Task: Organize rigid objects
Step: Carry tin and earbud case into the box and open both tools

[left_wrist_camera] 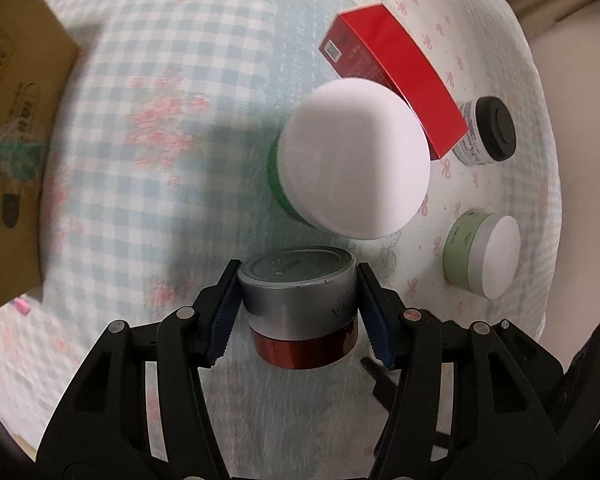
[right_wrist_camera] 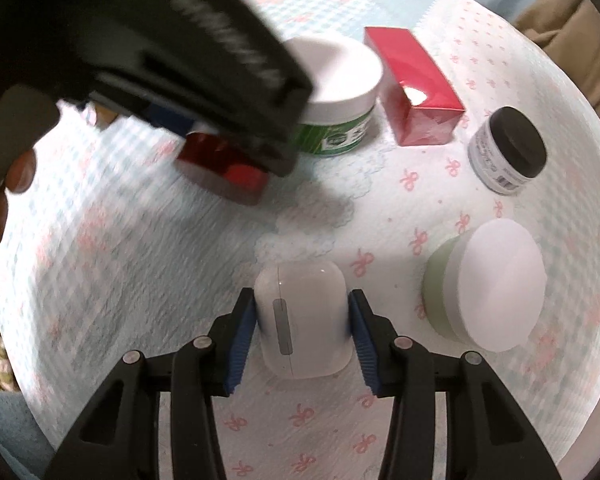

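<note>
The left claw (left_wrist_camera: pixel 298 312) is clamped on a squat round jar (left_wrist_camera: pixel 300 300) with a matte silver lid and a glossy dark-red glass base, its ribbed blue pads (left_wrist_camera: pixel 224 320) pressing the lid's sides. The right claw (right_wrist_camera: pixel 302 320) grips a smooth white rounded case (right_wrist_camera: pixel 302 320) with a grey slot down its front, blue pads touching both flanks.

Both sit over a soft quilted bedspread (left_wrist_camera: pixel 140 140), blue-and-white check in one part and white with pink bows in another.

In the left wrist view, at 12 o'clock from the held jar stands a big green tub with a flat white lid (left_wrist_camera: pixel 354 160); behind it, towards 1 o'clock, lies a glossy red carton (left_wrist_camera: pixel 404 76), long and rectangular. A small white jar with a black cap (left_wrist_camera: pixel 488 130) sits just beside the carton's end, and a pale green jar with a white lid (left_wrist_camera: pixel 482 254) sits at 3 o'clock.

Only the left wrist view shows a brown cardboard box (left_wrist_camera: pixel 20 140) at 9 o'clock. Only the right wrist view shows the white case, the printed label on the green tub (right_wrist_camera: pixel 340 136), the left tool's black body (right_wrist_camera: pixel 180 60) at 10 o'clock, blurred, and part of a hand (right_wrist_camera: pixel 16 172) at the left edge.
</note>
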`<action>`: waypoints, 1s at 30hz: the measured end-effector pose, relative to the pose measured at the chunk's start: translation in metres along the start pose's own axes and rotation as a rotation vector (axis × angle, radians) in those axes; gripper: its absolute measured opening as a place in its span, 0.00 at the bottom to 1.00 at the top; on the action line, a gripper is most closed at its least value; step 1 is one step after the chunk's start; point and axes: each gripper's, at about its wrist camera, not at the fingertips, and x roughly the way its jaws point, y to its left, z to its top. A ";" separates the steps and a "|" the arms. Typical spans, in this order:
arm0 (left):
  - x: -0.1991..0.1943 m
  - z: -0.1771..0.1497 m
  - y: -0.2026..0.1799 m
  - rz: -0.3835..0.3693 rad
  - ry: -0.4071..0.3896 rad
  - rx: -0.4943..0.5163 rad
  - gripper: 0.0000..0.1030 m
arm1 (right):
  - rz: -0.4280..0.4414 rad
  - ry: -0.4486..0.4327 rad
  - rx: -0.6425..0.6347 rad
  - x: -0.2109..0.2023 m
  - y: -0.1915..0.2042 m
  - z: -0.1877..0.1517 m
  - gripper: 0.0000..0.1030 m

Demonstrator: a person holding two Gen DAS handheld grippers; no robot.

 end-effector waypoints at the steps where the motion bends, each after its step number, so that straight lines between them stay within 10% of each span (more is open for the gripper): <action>1: -0.003 0.000 0.002 -0.002 -0.004 -0.003 0.51 | -0.002 -0.005 0.012 -0.004 -0.001 0.002 0.41; 14: -0.118 -0.031 0.005 -0.052 -0.134 -0.033 0.51 | -0.004 -0.098 0.171 -0.102 -0.018 0.017 0.41; 30: -0.305 -0.071 0.043 -0.062 -0.359 -0.059 0.51 | 0.052 -0.351 0.183 -0.268 0.068 0.096 0.41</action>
